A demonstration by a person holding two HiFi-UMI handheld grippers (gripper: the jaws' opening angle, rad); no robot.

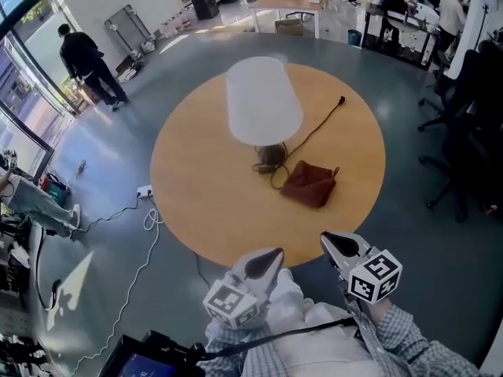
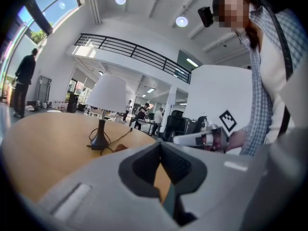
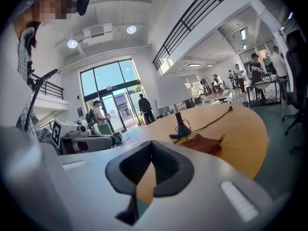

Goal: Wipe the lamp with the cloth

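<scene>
From the head view, the lamp stands near the middle of the round desk, and the cloth lies crumpled just beside its base at about 4 o'clock. The cord trails off toward 1 o'clock. The left gripper and right gripper hang at the 6 o'clock rim, well short of both. In the left gripper view the jaws are pressed together on nothing, with the lamp ahead at 11 o'clock. In the right gripper view the jaws likewise meet empty, with the cloth ahead at 1 o'clock. The cloth looks soft and limp, best pinched at a raised fold. The lamp seems light and top-heavy, so I'd steady its stem. The looped cord by the base could snag.
</scene>
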